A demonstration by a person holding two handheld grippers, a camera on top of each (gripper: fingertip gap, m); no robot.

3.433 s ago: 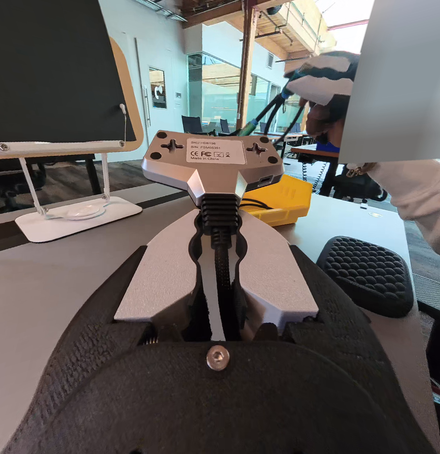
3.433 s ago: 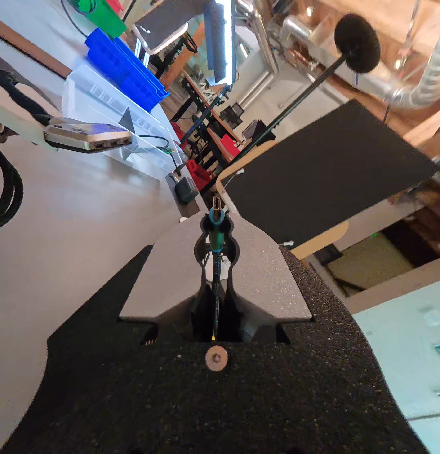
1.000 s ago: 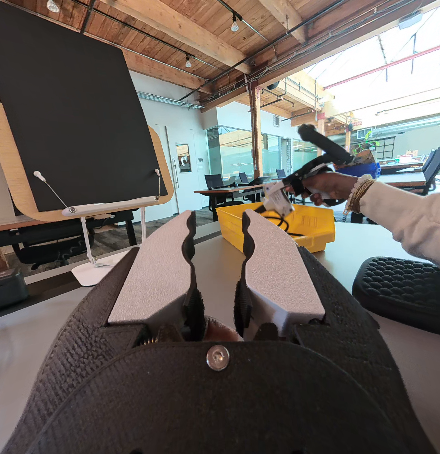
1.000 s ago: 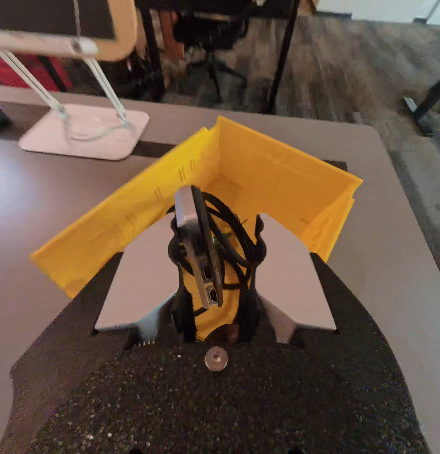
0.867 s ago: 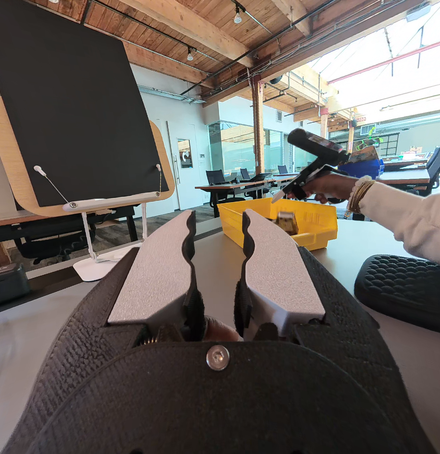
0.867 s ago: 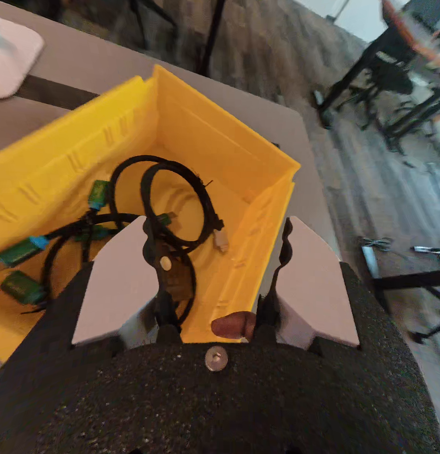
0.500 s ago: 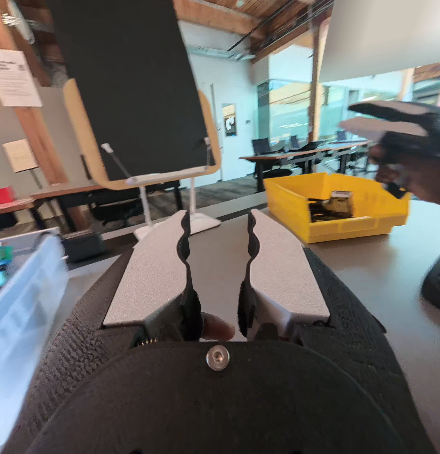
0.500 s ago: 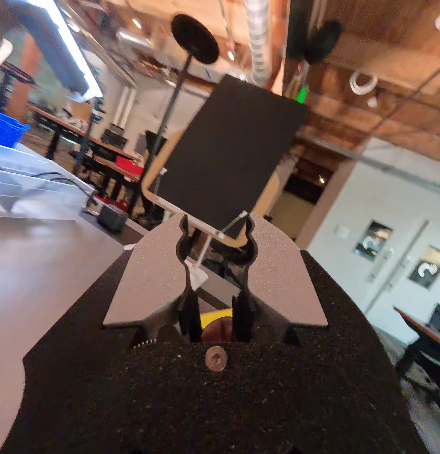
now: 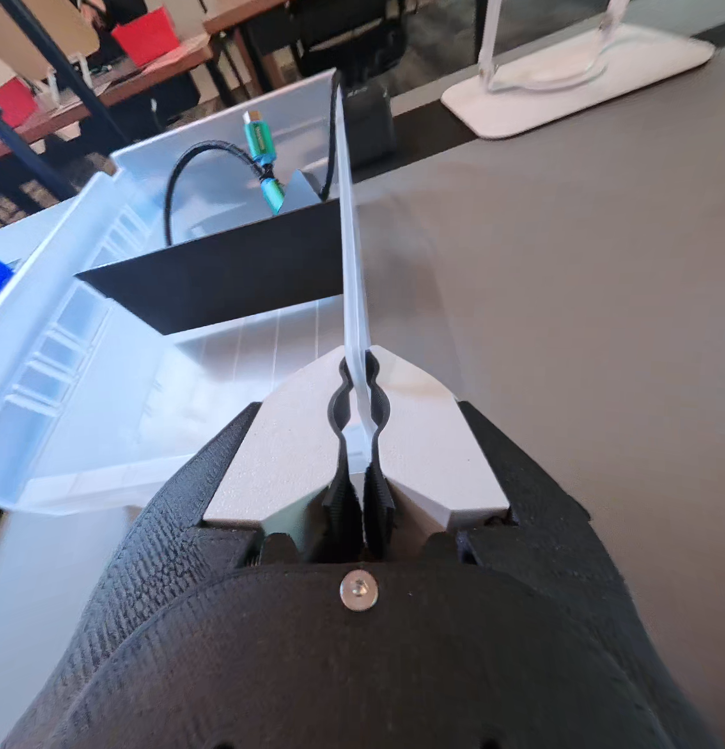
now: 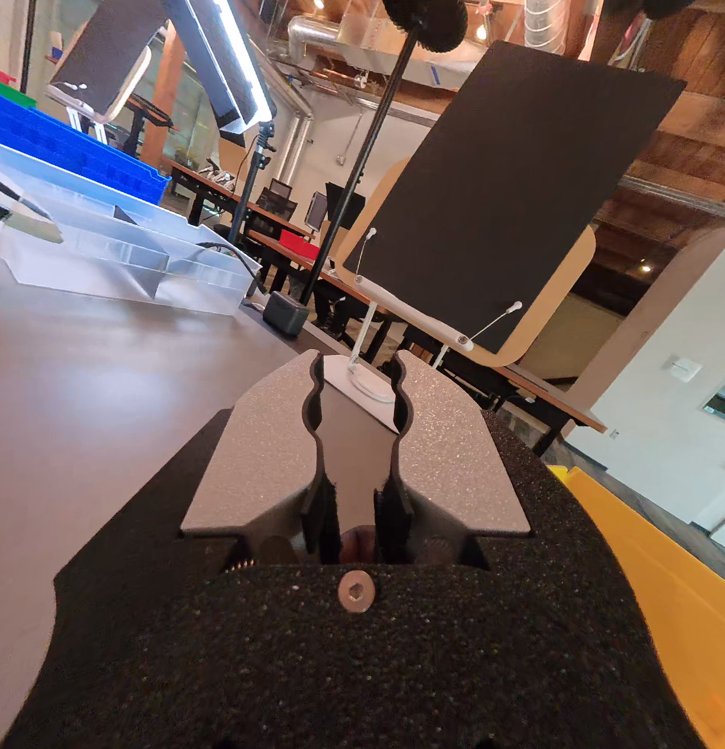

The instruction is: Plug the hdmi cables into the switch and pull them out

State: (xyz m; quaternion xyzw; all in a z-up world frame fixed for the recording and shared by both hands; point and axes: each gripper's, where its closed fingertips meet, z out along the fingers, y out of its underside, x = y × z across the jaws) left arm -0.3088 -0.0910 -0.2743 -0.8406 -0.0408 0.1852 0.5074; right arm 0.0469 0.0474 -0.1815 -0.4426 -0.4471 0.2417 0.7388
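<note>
Jaws of left gripper [image 9: 358, 367] now pinched on thin wall of clear bin [image 9: 349, 227] at table's left side; half a second ago they were empty, apart. Green-tipped cable [image 9: 260, 140] coiled at bin's far end. Right gripper [image 10: 357, 367] empty, jaws narrowly apart, low over table [image 10: 109, 385]; yellow bin [image 10: 676, 587] at its right. Switch not visible now; it was dropped into yellow bin a second ago. Round looks finished; left likely drags clear bin closer for next cable.

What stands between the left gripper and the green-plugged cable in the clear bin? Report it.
A black divider crosses the clear bin between the left gripper and the HDMI cable behind it. The gripper is itself shut on the bin's side wall.
</note>
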